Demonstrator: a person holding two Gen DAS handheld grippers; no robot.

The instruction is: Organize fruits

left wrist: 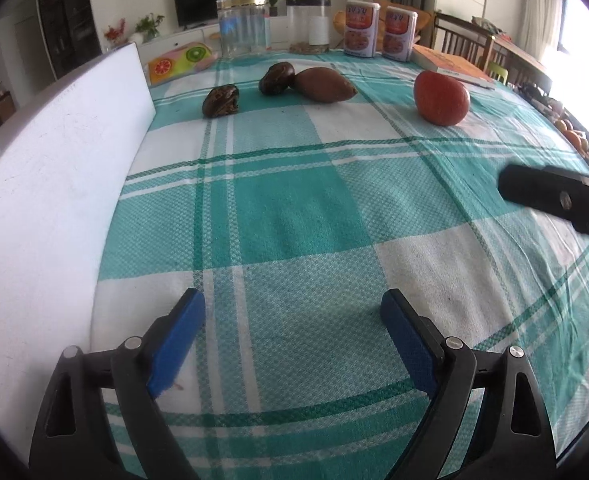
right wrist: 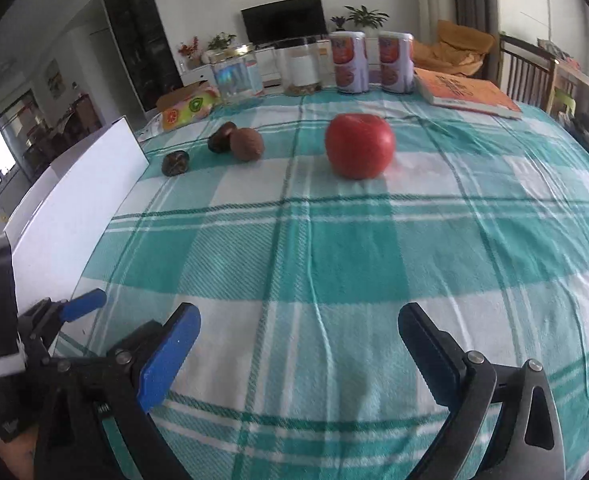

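Far edge of surface (right wrist: 494, 220): two jars (right wrist: 236, 76), two cans (right wrist: 349, 62), book (right wrist: 466, 94)
Apple (right wrist: 359, 146): mid-surface, apart from three brown fruits (left wrist: 324, 84)
Left flank: white board (left wrist: 54, 184)
Left hand-held gripper (left wrist: 292, 344): jaws apart, empty
Right hand-held gripper (right wrist: 298, 354): jaws apart, empty

Table w/ teal-white check cloth (right wrist: 334, 240). Laid on it: red apple (right wrist: 360, 146), three brown fruits (right wrist: 246, 143), white box (left wrist: 54, 184) at left edge; jars (left wrist: 241, 26), two cartons (left wrist: 360, 28), orange book (right wrist: 466, 94) at far edge.
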